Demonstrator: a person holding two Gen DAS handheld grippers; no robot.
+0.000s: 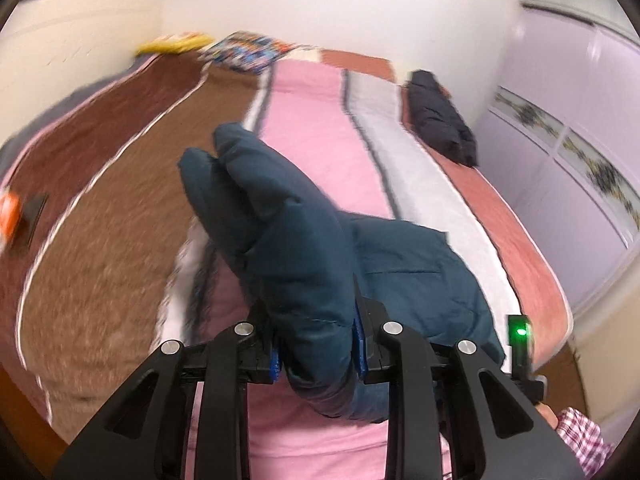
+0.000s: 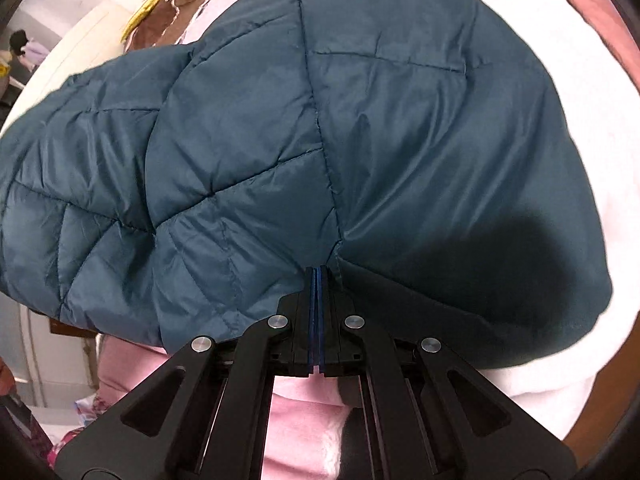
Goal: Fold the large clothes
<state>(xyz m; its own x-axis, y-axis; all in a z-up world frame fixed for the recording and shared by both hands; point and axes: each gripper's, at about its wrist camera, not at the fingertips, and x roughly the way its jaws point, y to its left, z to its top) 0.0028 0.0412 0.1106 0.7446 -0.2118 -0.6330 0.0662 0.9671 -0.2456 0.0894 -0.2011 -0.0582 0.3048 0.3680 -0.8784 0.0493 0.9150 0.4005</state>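
Note:
A teal quilted puffer jacket [image 1: 404, 264] lies on a striped bed blanket [image 1: 316, 128]. My left gripper [image 1: 316, 320] is shut on the jacket's sleeve [image 1: 260, 200], which sticks up and forward from between the blue pads, lifted off the bed. In the right wrist view the jacket [image 2: 380, 120] fills most of the frame. My right gripper [image 2: 319, 276] is shut, its blue pads pressed together at the jacket's near edge, where the fabric puckers into the tips. A person's plaid sleeve [image 1: 580, 436] shows at the lower right.
A dark folded garment [image 1: 440, 120] rests on the bed's far right side. Lilac wardrobe doors [image 1: 580, 128] stand to the right. A patterned cloth [image 1: 248, 52] and a yellow item [image 1: 172, 46] lie at the bed's far end. An orange object [image 1: 8, 216] sits at the left.

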